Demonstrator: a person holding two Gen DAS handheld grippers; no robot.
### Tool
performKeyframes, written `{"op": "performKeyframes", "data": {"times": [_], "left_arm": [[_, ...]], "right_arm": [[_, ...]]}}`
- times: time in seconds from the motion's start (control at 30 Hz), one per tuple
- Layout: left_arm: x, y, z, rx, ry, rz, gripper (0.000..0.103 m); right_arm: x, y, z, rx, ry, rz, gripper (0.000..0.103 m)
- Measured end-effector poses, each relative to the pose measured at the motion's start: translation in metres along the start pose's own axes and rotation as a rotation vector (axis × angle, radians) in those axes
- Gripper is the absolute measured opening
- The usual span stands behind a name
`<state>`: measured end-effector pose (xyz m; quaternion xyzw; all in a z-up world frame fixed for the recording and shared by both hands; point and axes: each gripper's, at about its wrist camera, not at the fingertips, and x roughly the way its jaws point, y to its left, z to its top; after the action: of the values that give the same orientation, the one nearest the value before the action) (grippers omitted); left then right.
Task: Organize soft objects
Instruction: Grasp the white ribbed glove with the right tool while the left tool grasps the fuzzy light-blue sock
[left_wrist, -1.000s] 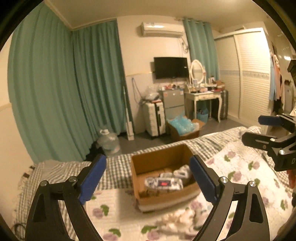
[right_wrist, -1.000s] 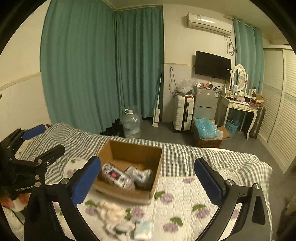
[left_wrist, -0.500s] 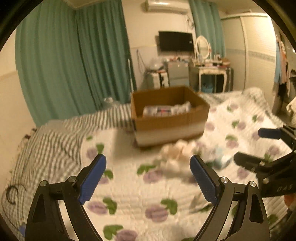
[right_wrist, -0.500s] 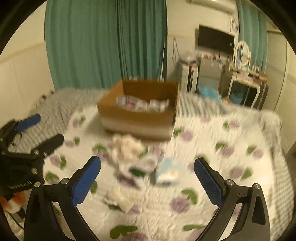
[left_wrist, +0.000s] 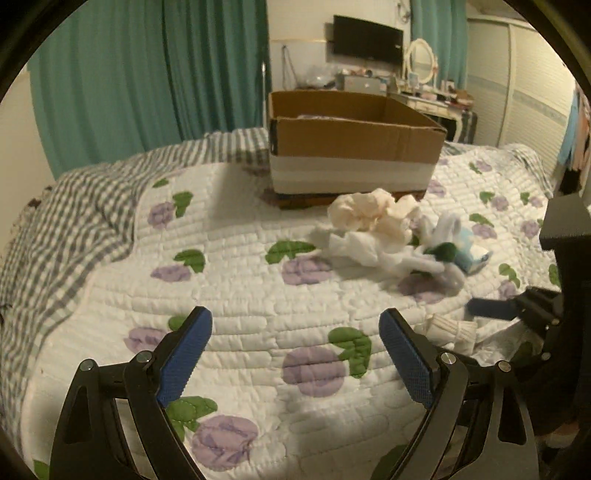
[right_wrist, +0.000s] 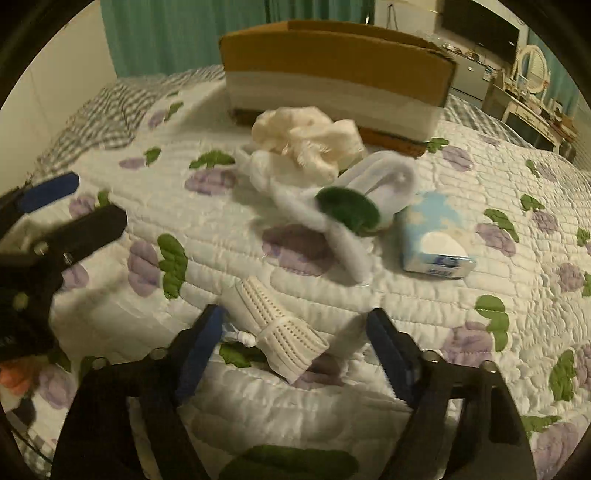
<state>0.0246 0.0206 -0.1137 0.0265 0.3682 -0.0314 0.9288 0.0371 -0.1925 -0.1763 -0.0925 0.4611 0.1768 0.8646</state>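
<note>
A pile of soft items lies on the quilted bed: a cream crumpled cloth, white socks with a green patch, a light-blue tissue pack and a rolled white ribbed sock. A cardboard box stands behind them. My right gripper is open, its jaws low on either side of the rolled sock. My left gripper is open and empty over bare quilt, left of the pile.
The floral quilt covers the bed, with a grey checked blanket at the left. Teal curtains, a TV and a dressing table stand beyond the bed.
Both grippers have dropped and moved forward toward the bed. The pile and box now loom larger, and the right gripper has come down around the rolled sock.
</note>
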Motion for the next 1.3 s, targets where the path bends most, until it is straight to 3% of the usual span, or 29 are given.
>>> {"op": "performKeyframes", "data": {"times": [0.1, 0.13, 0.4, 0.43, 0.6, 0.77, 0.93, 1.03, 1.13, 1.3], "left_arm": [[0.001, 0.003, -0.002, -0.017, 0.008, -0.011, 0.093], [0.001, 0.004, -0.001, -0.019, 0.009, -0.011, 0.093], [-0.004, 0.0, 0.004, -0.028, 0.017, -0.005, 0.093], [-0.005, -0.003, 0.005, -0.029, 0.018, -0.013, 0.093], [-0.005, -0.031, 0.013, -0.013, 0.033, -0.044, 0.093], [0.008, -0.066, 0.023, 0.059, 0.054, -0.059, 0.093], [0.029, -0.09, 0.036, 0.076, 0.077, -0.101, 0.091], [0.043, -0.102, 0.041, 0.092, 0.085, -0.144, 0.066], [0.058, -0.115, 0.043, 0.15, 0.121, -0.159, 0.062], [0.082, -0.12, 0.043, 0.171, 0.172, -0.156, 0.039]], "right_arm": [[0.001, 0.004, -0.001, -0.02, 0.004, 0.01, 0.059], [0.0, 0.006, -0.001, -0.026, 0.003, 0.013, 0.048], [-0.034, 0.003, 0.002, -0.027, -0.08, 0.02, 0.034], [-0.043, -0.003, 0.004, -0.015, -0.098, 0.021, 0.027], [-0.069, -0.037, 0.018, 0.043, -0.16, -0.002, 0.027], [-0.074, -0.061, 0.027, 0.057, -0.184, 0.004, 0.027], [-0.076, -0.09, 0.04, 0.051, -0.202, -0.045, 0.027], [-0.07, -0.114, 0.041, 0.096, -0.196, -0.041, 0.027], [-0.057, -0.132, 0.036, 0.169, -0.163, -0.016, 0.028], [-0.053, -0.133, 0.034, 0.168, -0.159, -0.004, 0.028]]}}
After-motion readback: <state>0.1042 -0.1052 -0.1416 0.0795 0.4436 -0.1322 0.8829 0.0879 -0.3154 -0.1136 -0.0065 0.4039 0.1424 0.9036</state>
